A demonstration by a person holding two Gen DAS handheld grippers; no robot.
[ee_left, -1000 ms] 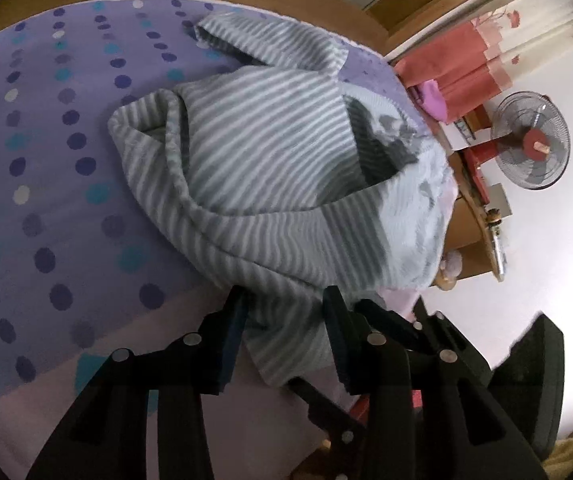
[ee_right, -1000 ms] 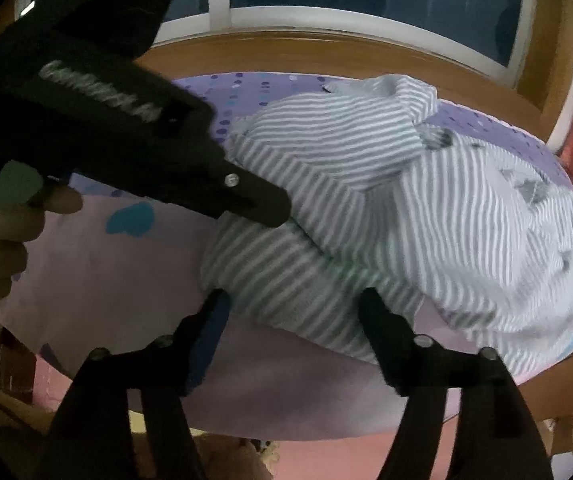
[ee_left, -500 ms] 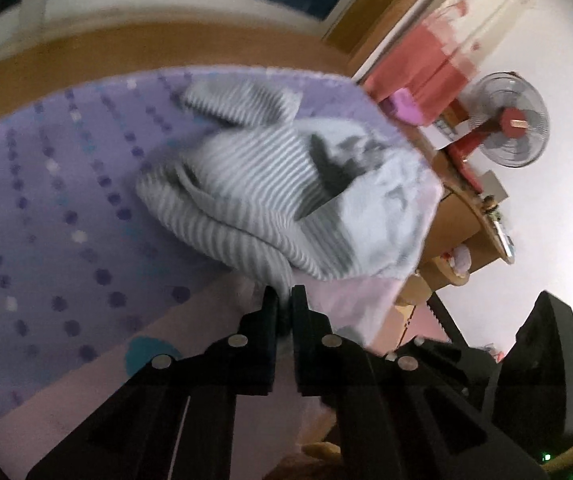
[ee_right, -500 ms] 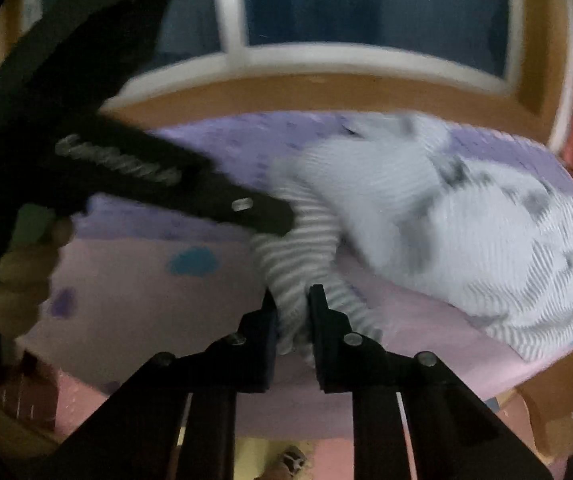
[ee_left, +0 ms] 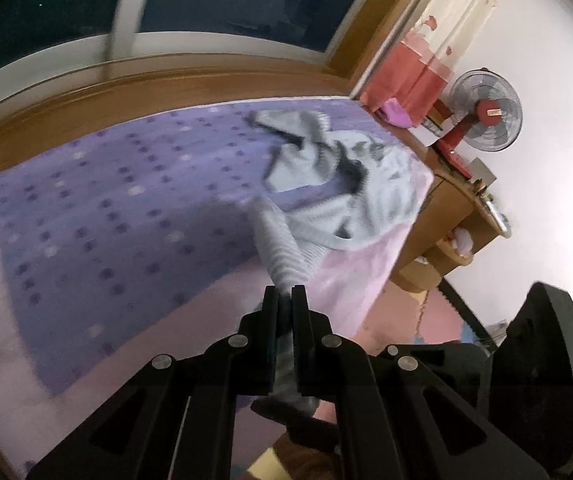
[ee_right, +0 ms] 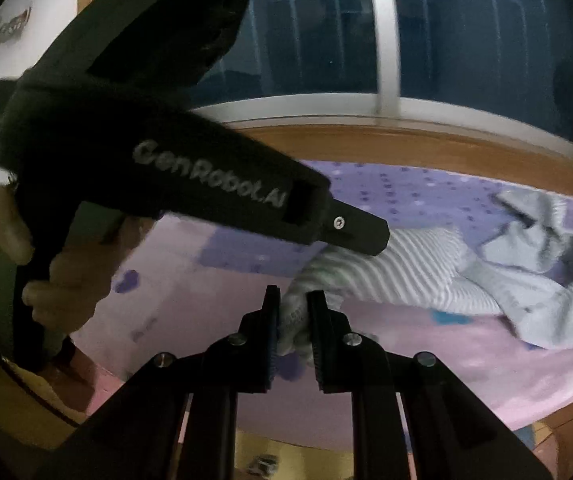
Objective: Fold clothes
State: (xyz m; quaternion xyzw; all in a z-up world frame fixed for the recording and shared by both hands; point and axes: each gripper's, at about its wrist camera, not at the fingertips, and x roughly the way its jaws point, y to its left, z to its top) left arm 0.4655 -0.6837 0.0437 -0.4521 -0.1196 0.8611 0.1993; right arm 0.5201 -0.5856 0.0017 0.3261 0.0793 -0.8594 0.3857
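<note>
Striped grey-and-white cloth is the thing both tools hold: a shirt (ee_left: 326, 184) lying crumpled on a bed (ee_left: 86, 240) with a purple dotted cover and a pink border. In the left wrist view, the bed fills nine o'clock through the centre, the shirt's bulk sits at about one o'clock near the bed's far corner, and a twisted length of it runs down toward six o'clock into the left gripper (ee_left: 285, 300), whose black fingers are pressed together on the fabric, a little of it bunching out beneath them. Further toward three o'clock stand a wooden desk (ee_left: 446, 208), a red-and-white curtain (ee_left: 418, 72) and a fan (ee_left: 486, 110) with a red hub, and at four o'clock the dark body of the other tool shows. In the right wrist view, at nine o'clock a hand (ee_right: 58, 280) is wrapped round the grip of the left tool, which reaches level across the frame toward the centre, its tip touching the shirt. At six o'clock the right gripper (ee_right: 292, 312) is clamped on a bunched fold of the shirt's near edge, the fingers held slightly apart by the thickness of the cloth. The remainder of the shirt trails off toward three o'clock across the pink border, beneath a dark window (ee_right: 406, 40).
</note>
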